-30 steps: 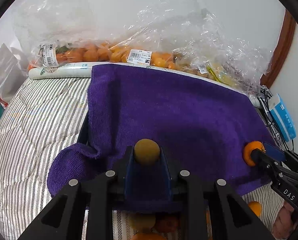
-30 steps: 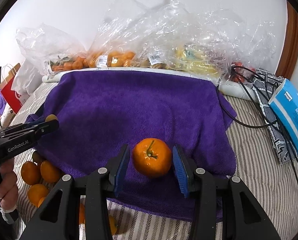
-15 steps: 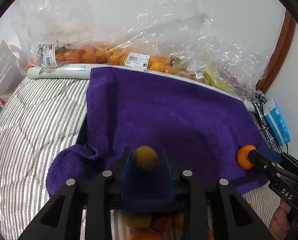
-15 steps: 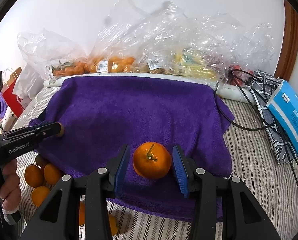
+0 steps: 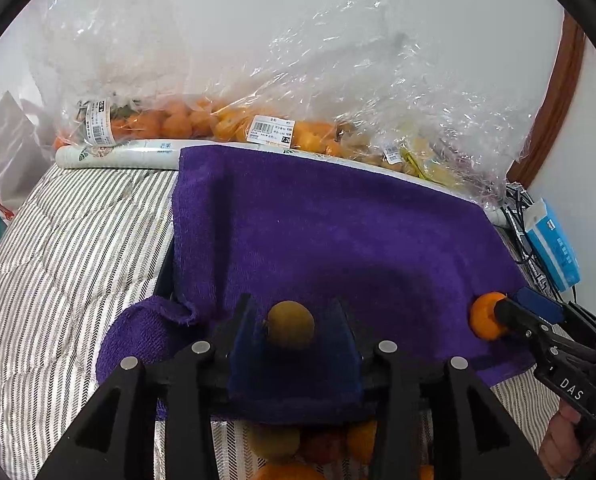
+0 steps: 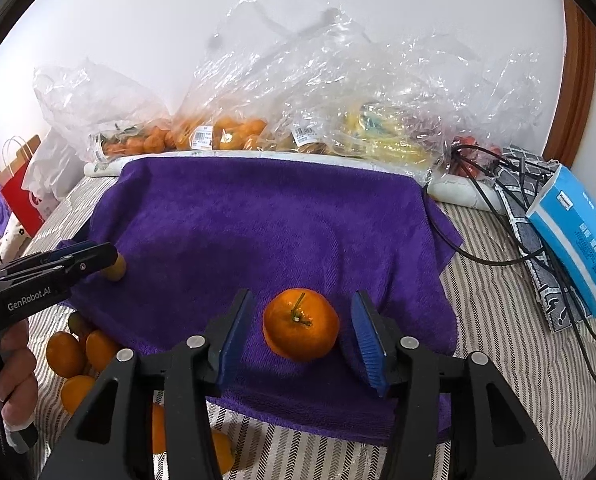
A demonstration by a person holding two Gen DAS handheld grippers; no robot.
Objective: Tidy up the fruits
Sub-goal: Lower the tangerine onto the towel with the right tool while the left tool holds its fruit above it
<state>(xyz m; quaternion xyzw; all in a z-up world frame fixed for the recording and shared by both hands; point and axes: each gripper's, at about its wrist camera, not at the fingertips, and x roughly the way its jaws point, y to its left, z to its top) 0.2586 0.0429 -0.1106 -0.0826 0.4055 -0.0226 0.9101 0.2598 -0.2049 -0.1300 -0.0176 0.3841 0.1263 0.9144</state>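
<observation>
A purple towel (image 5: 338,232) (image 6: 273,220) covers a raised surface on the striped bed. My left gripper (image 5: 291,326) is shut on a small brown-green fruit (image 5: 290,325) over the towel's near left edge; it also shows in the right wrist view (image 6: 115,266). My right gripper (image 6: 302,330) has its jaws open around an orange (image 6: 301,324) that rests on the towel's near right part, with a gap on each side. The orange also shows in the left wrist view (image 5: 486,315).
Loose oranges (image 6: 77,354) lie on the bed below the towel's near edge. Clear plastic bags of fruit (image 6: 298,128) line the wall behind. A blue tissue pack (image 6: 578,236) and black cables (image 6: 498,216) lie to the right. Paper bags (image 6: 21,196) stand at the left.
My right gripper's jaws have opened wider and the orange now rests free on the towel. My left gripper has moved forward over the towel with its fruit.
</observation>
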